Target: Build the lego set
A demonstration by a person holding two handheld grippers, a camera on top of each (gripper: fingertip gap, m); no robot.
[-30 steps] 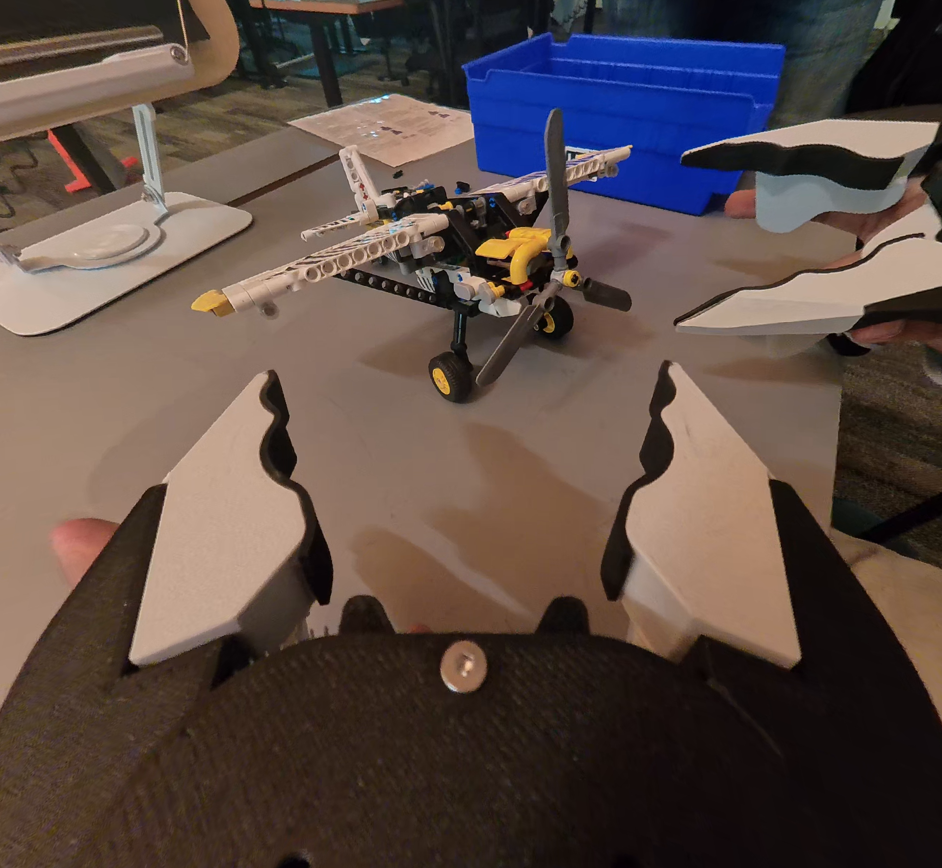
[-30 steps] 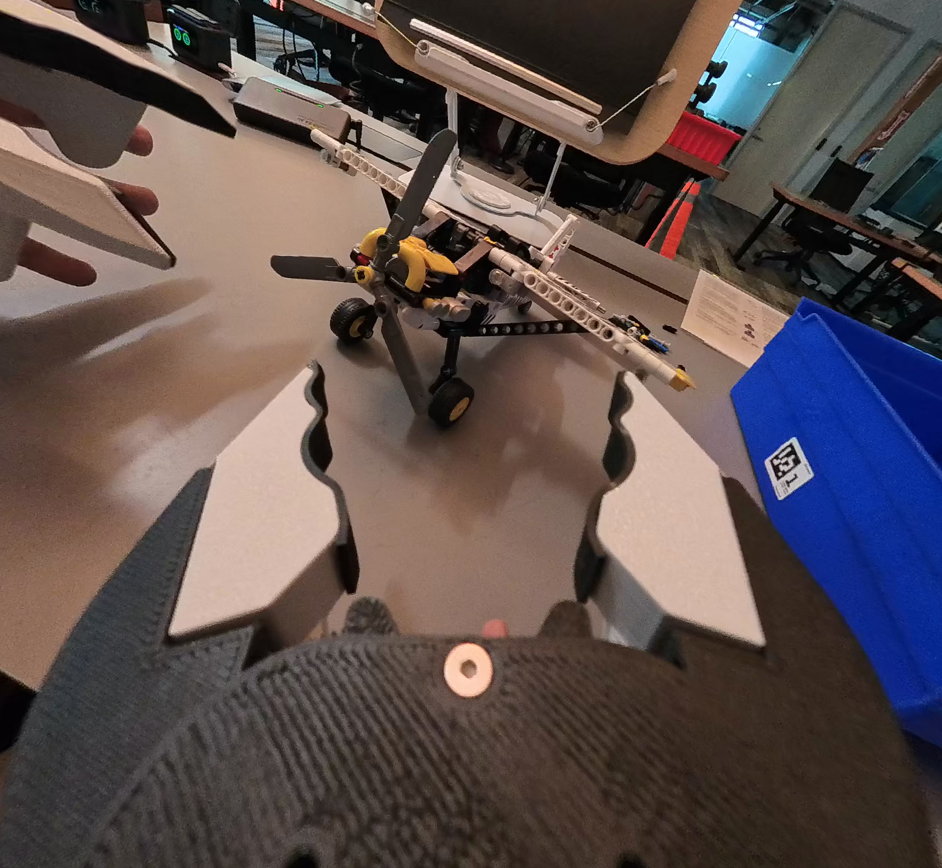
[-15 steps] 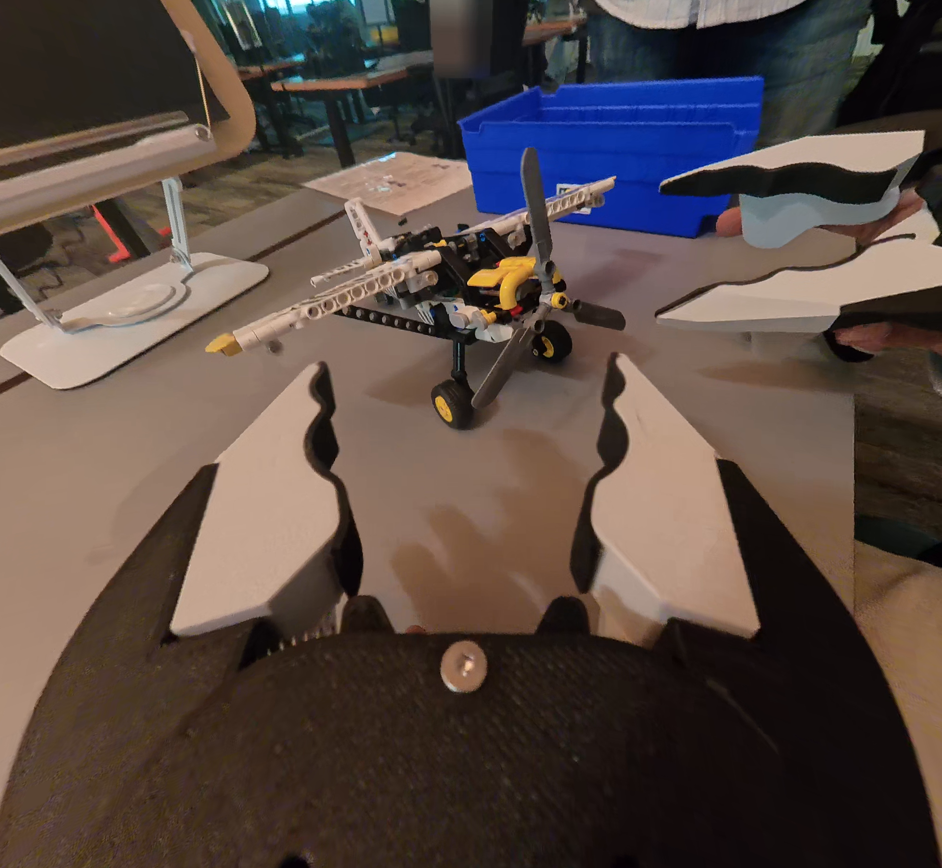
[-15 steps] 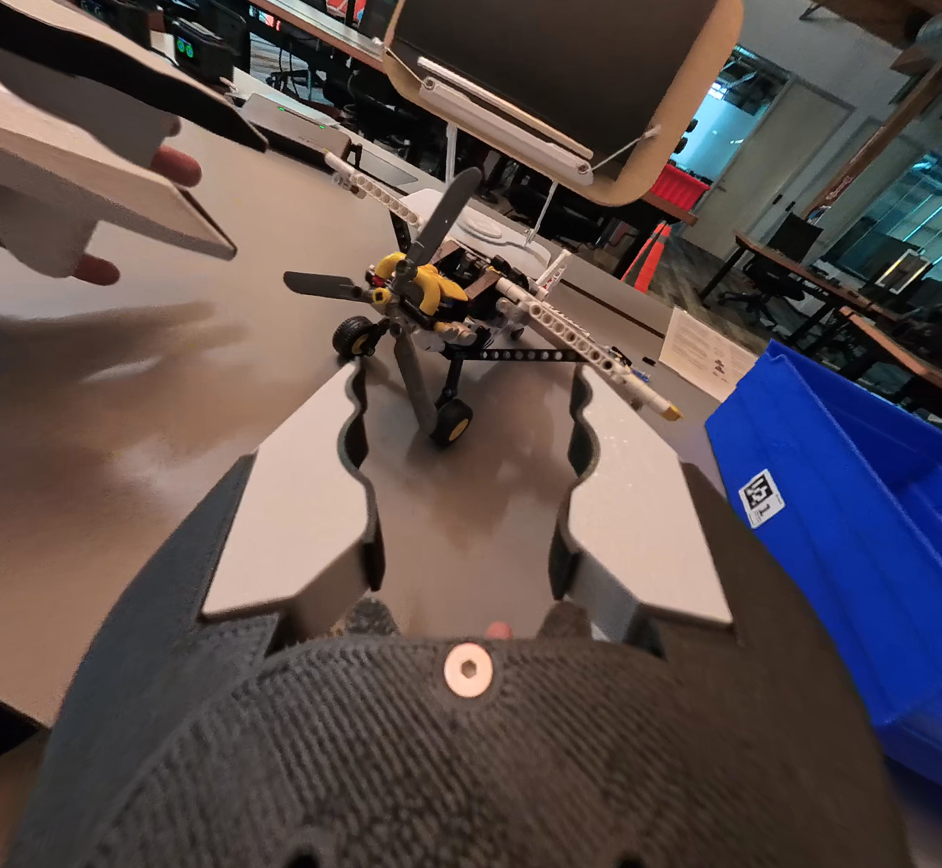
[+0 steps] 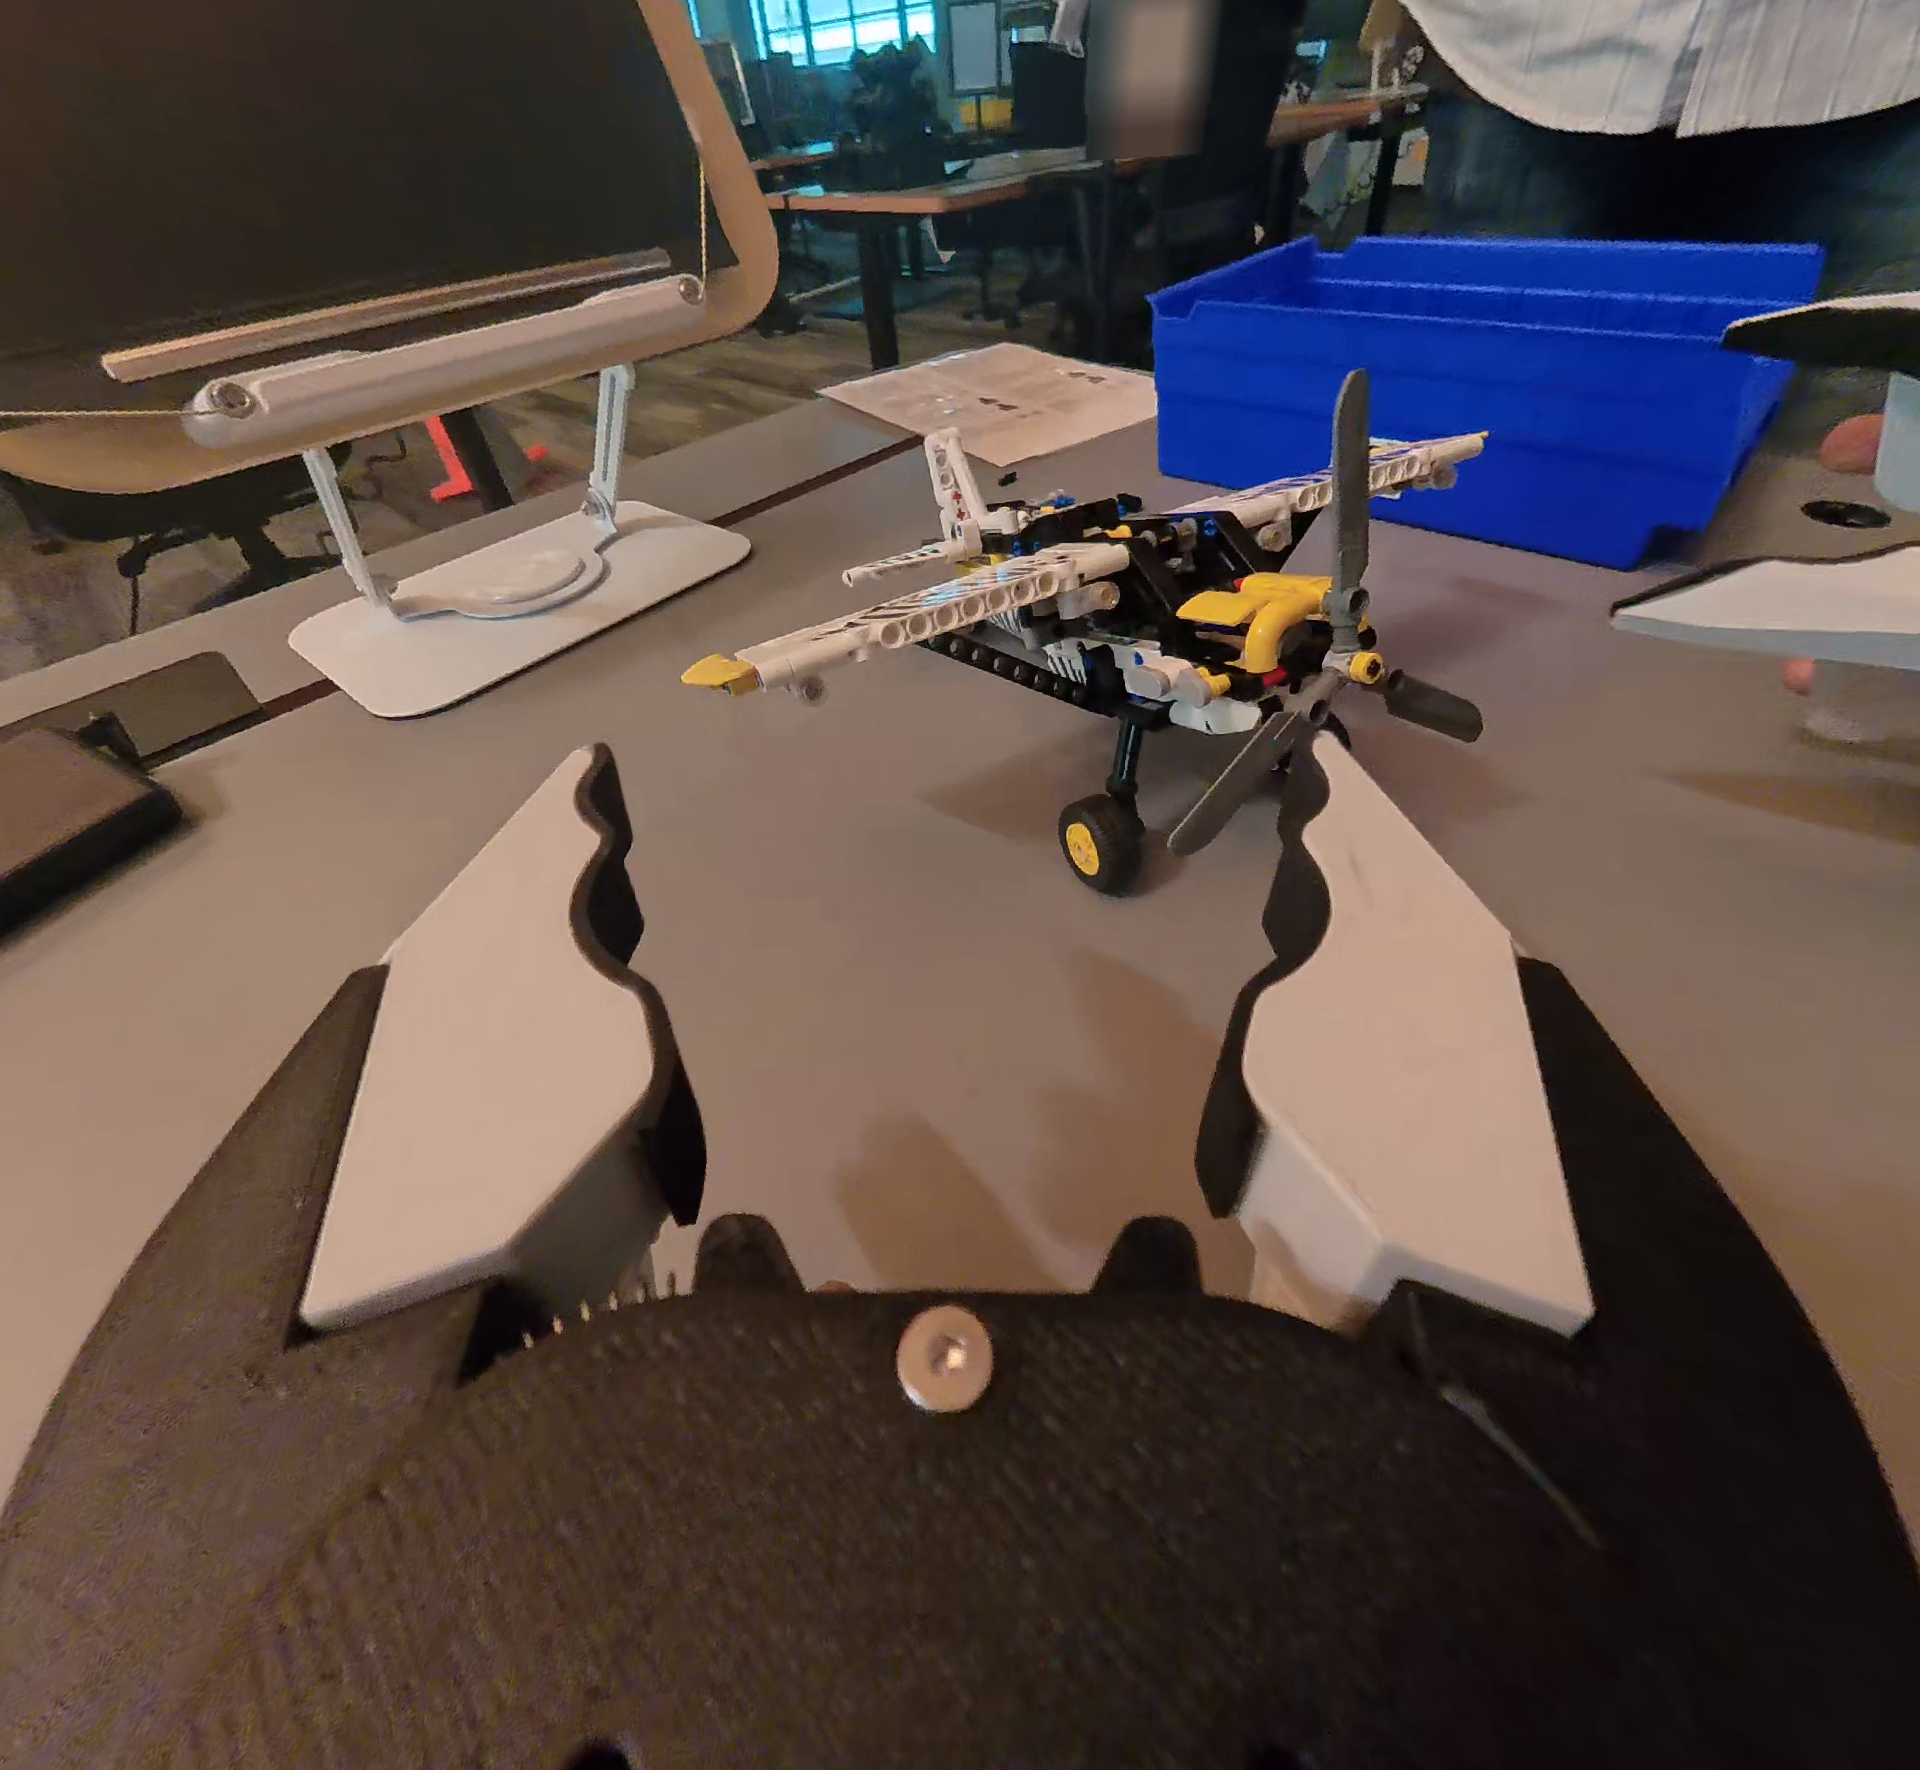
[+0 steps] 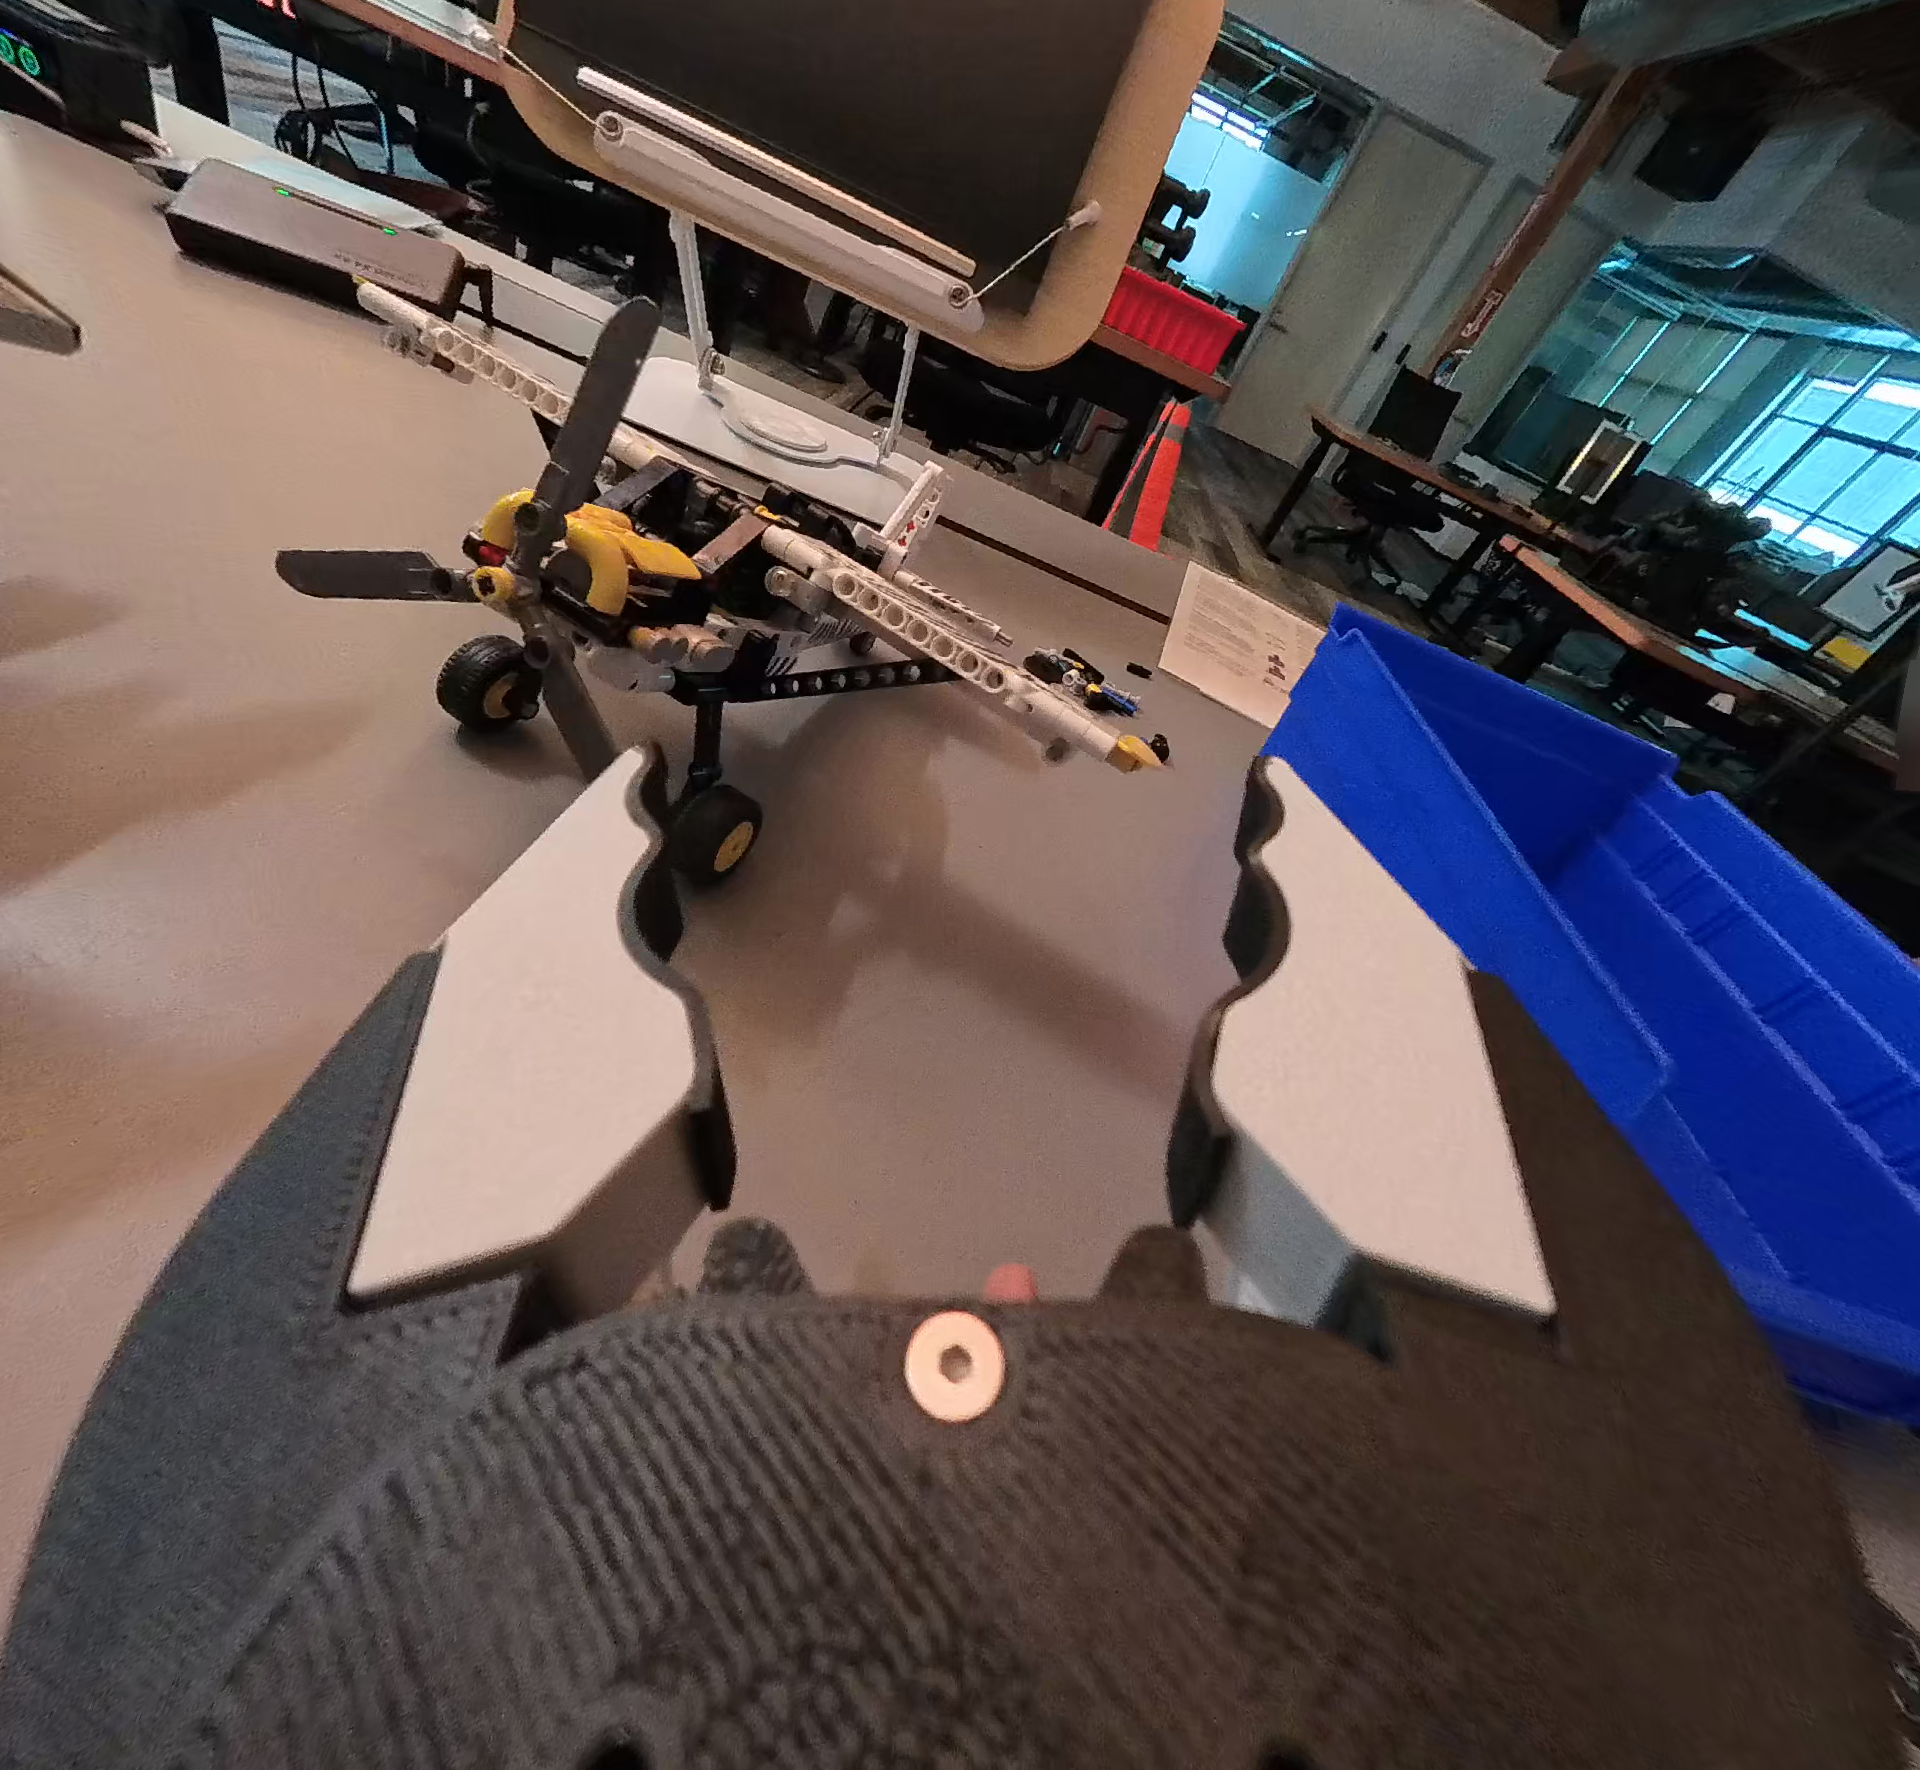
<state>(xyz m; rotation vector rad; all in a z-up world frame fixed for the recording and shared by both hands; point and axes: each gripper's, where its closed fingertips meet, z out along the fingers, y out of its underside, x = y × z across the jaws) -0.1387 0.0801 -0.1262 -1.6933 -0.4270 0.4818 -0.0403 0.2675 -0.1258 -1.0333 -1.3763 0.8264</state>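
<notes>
The toy plane (image 5: 1132, 619) stands on the bench (image 5: 883, 941) at 1 o'clock, and both the left gripper (image 5: 951, 785) and right gripper (image 6: 951, 785) have pulled back, fingers wide open and empty, so it looks built.

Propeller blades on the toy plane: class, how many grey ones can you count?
3: one blade points up, one points right toward the blue plastic bin, one slants down to the grey table.
</notes>
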